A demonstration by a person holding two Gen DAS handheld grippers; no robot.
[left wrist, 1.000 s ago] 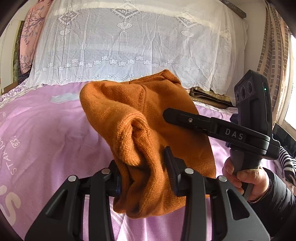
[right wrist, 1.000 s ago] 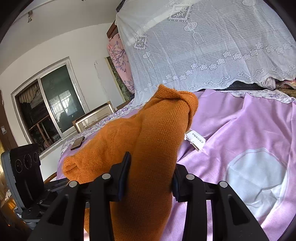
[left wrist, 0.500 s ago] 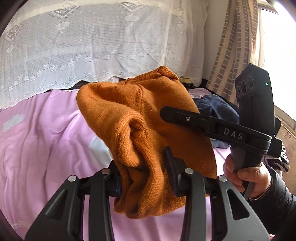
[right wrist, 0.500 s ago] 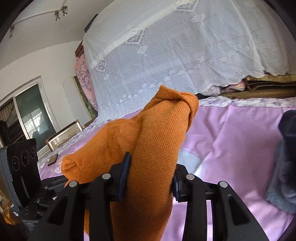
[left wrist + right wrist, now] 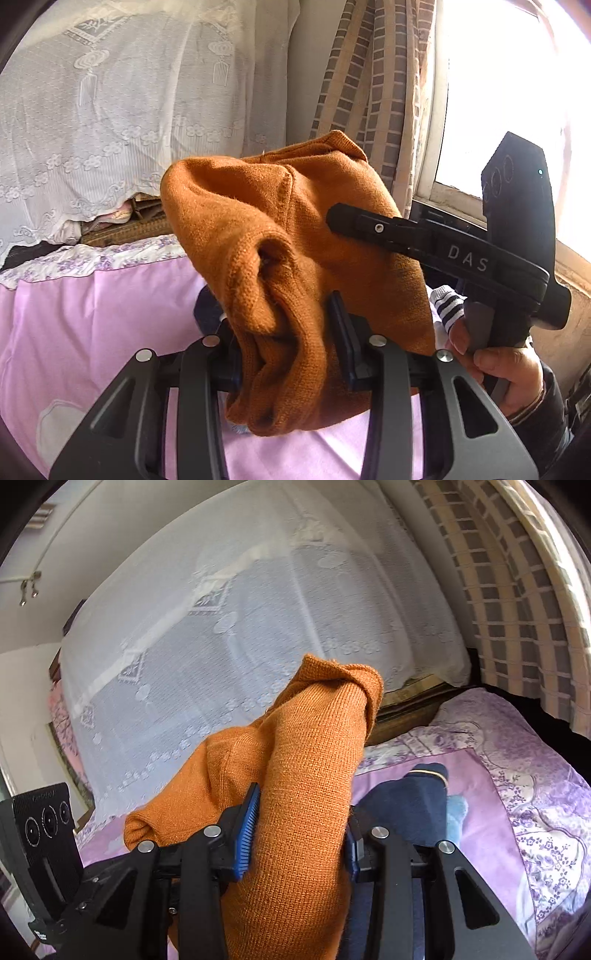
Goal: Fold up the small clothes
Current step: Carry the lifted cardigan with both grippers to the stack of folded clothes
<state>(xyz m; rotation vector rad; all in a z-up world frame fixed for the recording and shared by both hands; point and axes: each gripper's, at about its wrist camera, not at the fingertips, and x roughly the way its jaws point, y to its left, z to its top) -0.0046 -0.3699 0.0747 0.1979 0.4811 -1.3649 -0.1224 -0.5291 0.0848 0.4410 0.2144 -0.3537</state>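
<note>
A folded orange knit sweater [image 5: 258,221] hangs in the air above the pink bed [image 5: 92,314], bunched into a thick roll. My left gripper [image 5: 286,347] is shut on its near end, both pads pressed into the knit. In the same view the right gripper's finger [image 5: 369,225] lies against the sweater's far side, with a person's hand [image 5: 498,365] around its handle. The right wrist view has the sweater [image 5: 317,746] rising between the blue pads of my right gripper [image 5: 301,830], which is shut on it. The left gripper's body [image 5: 44,830] shows at the lower left.
A navy garment [image 5: 410,801] lies on the bed just beyond the sweater, by a floral quilt [image 5: 535,775]. A white lace cover [image 5: 110,110] drapes the back. A checked curtain [image 5: 369,92] and bright window [image 5: 498,92] are at the right. A striped cloth [image 5: 448,306] shows near the hand.
Both grippers have swung to the right together, carrying the sweater. The curtain, window and navy garment have come into view. Both grips on the sweater look unchanged.
</note>
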